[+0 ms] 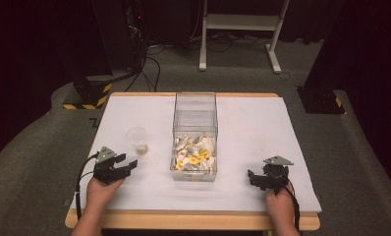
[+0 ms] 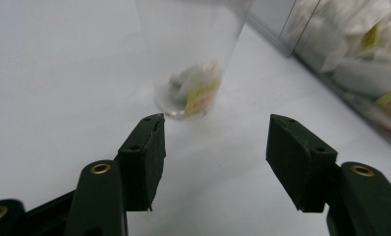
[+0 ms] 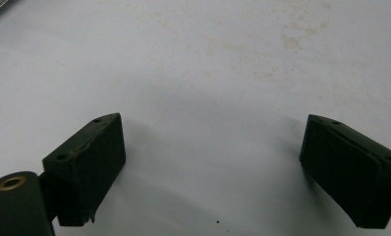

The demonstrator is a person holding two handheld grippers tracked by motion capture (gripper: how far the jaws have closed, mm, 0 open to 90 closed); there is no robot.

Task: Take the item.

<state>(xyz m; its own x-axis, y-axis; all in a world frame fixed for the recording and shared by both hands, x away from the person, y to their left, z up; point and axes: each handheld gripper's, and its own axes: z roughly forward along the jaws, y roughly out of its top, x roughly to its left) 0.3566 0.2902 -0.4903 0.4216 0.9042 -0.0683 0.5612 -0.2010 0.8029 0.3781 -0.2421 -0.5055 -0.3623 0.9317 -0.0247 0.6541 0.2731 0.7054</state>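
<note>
Item: clear cup (image 1: 137,140) with packet inside, on my table (image 1: 262,128), at 1 o'clock from left gripper (image 1: 126,164), jaws released. Right gripper (image 1: 253,179) released, holding nothing. Packet bin (image 1: 195,137) at centre.

Left gripper (image 1: 129,163) and right gripper (image 1: 252,177) both gape wide.

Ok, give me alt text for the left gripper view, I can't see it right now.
The open left claw points at a clear cup standing just ahead on the white table, a packet in its bottom. At right, a clear bin holds more packets.
</note>
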